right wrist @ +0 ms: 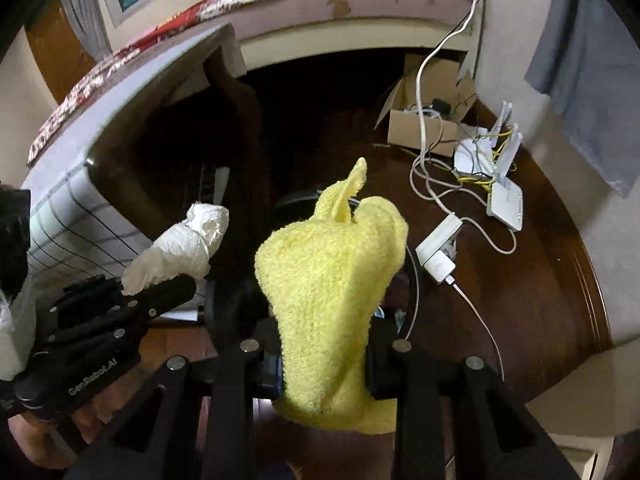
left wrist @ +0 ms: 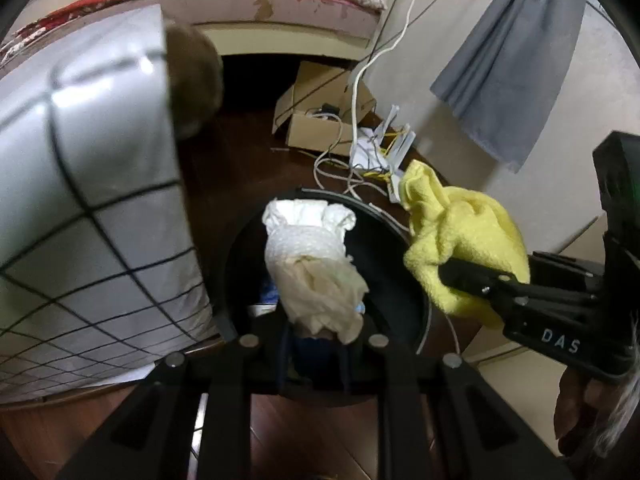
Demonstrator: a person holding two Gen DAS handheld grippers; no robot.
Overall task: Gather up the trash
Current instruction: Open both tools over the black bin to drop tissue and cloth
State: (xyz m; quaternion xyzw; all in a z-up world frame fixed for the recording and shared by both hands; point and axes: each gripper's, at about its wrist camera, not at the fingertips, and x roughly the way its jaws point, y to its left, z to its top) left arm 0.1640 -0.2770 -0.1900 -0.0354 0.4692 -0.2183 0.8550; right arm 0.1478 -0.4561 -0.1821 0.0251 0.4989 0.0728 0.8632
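My left gripper [left wrist: 316,340] is shut on a crumpled white paper towel [left wrist: 312,256] and holds it over the open mouth of a round black bin [left wrist: 394,240] on the dark wooden floor. The towel also shows in the right wrist view [right wrist: 180,246], with the left gripper [right wrist: 132,300] at the lower left. My right gripper [right wrist: 320,360] is shut on a yellow fuzzy cloth [right wrist: 328,280] and holds it just right of the bin; the cloth [left wrist: 460,236] and the right gripper [left wrist: 452,276] also show in the left wrist view.
A table with a grey checked cloth [left wrist: 80,200] stands close on the left. Behind are an open cardboard box [left wrist: 320,120], white routers and tangled cables [right wrist: 488,168], a power strip [right wrist: 438,248], a bed edge [left wrist: 280,8] and a grey hanging cloth [left wrist: 512,68].
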